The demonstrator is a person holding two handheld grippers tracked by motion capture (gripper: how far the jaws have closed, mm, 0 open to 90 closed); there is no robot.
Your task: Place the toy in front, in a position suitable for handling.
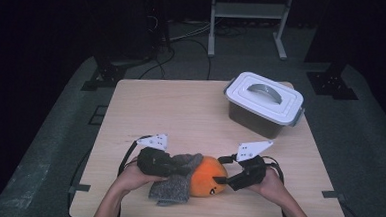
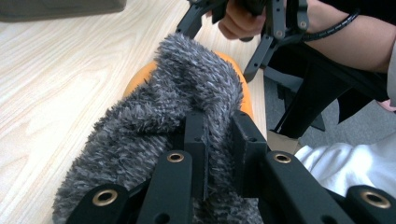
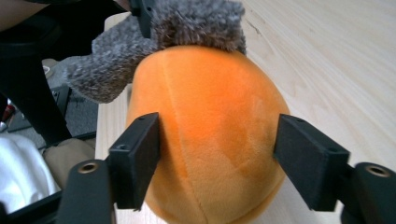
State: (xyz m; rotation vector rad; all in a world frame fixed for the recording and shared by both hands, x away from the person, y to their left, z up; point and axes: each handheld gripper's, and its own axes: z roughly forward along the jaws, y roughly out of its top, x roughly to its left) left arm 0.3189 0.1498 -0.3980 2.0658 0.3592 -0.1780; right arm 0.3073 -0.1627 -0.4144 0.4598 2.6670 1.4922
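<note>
An orange plush toy (image 1: 208, 177) lies near the table's front edge, with a grey fuzzy cloth (image 1: 173, 186) draped over its left end. My left gripper (image 1: 184, 165) is shut on that cloth; in the left gripper view its jaws (image 2: 218, 126) pinch the grey fuzz (image 2: 154, 116), with orange plush (image 2: 139, 80) behind it. My right gripper (image 1: 221, 179) comes in from the right. In the right gripper view its jaws (image 3: 217, 140) stand wide on either side of the plush (image 3: 215, 107), which looks round and unsqueezed. The cloth (image 3: 196, 23) caps the plush's far end.
A clear storage box with a white clip-on lid and grey handle (image 1: 264, 104) stands at the table's back right. The light wooden table (image 1: 171, 107) stretches between it and the hands. A metal frame (image 1: 248, 11) and cables lie on the floor beyond.
</note>
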